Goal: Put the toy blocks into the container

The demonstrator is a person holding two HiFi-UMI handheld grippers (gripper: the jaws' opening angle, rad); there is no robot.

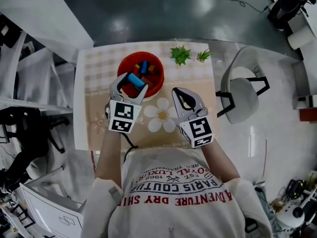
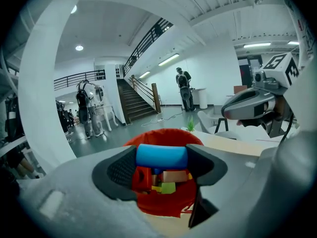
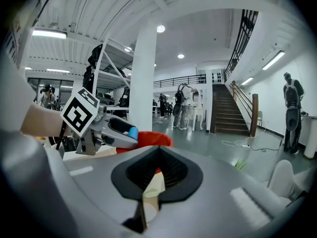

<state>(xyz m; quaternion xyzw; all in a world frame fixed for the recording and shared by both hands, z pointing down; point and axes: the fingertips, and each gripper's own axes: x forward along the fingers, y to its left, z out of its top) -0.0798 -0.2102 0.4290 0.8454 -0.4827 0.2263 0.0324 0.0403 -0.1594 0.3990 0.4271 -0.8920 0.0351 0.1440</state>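
My right gripper [image 1: 179, 95] hangs level over the table's [image 1: 96, 66] near half beside a printed flower [image 1: 161, 114], ribbed black pads pressed together on nothing; my left gripper [image 1: 131, 83], tipped forward, clamps a smooth blue cylinder block [image 2: 162, 156] crosswise above the round red container [image 1: 157, 63] by the far edge; angular blocks [image 2: 168, 177] lie inside; spiky green plants [image 1: 181, 55] stand toward the far right corner.
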